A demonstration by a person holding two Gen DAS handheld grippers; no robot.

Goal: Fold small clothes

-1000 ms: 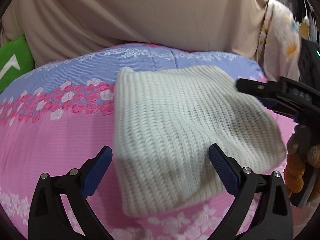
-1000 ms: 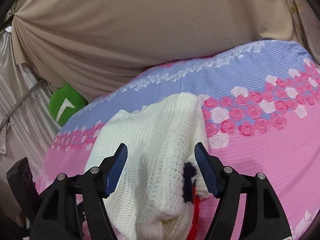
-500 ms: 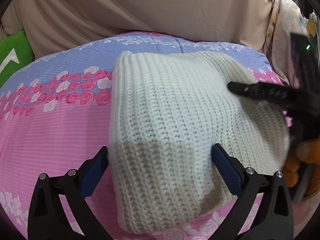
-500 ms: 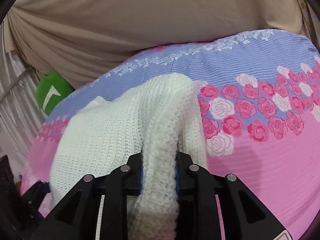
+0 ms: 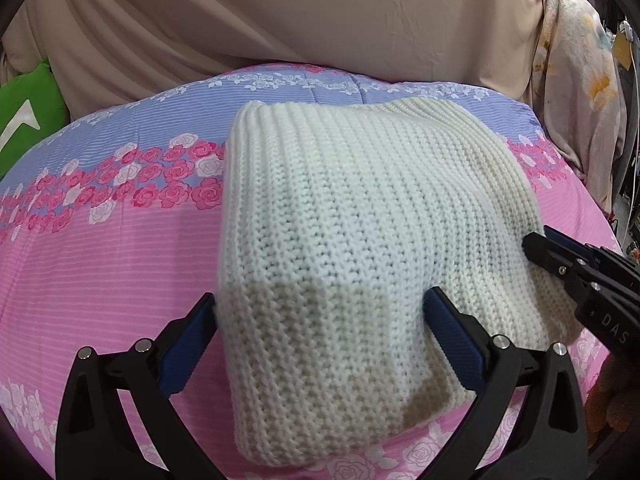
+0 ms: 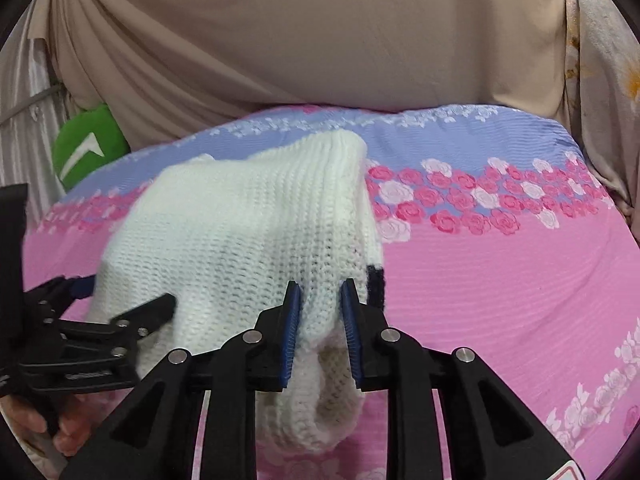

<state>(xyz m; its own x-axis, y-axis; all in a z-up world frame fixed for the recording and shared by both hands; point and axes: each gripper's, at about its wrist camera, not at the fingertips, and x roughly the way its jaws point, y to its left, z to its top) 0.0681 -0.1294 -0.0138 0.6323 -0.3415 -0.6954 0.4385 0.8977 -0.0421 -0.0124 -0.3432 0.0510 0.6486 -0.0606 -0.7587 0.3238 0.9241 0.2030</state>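
A white knit garment [image 5: 360, 220] lies bunched on the pink and blue rose-print bedspread [image 5: 100, 260]. My left gripper [image 5: 320, 320] is open wide, with the garment's near end between its blue pads [image 5: 188, 344]. My right gripper [image 6: 320, 304] is shut on a raised fold of the garment [image 6: 248, 232], and the knit bulges out below its pads. A black patch [image 6: 376, 284] shows at the garment's right edge. In the right wrist view the left gripper [image 6: 120, 300] sits at the garment's left corner. In the left wrist view the right gripper [image 5: 560, 256] is at the garment's right edge.
A beige cloth [image 5: 300, 12] hangs behind the bed. A green cushion with a white mark [image 6: 88, 144] sits at the far left. A pale flowered cloth [image 5: 580, 100] hangs at the right. A person's hand [image 6: 40, 424] holds the left gripper.
The right gripper's jaws closed on a fold of the garment and then swung across with it. The garment bunched up and came nearer between the left fingers.
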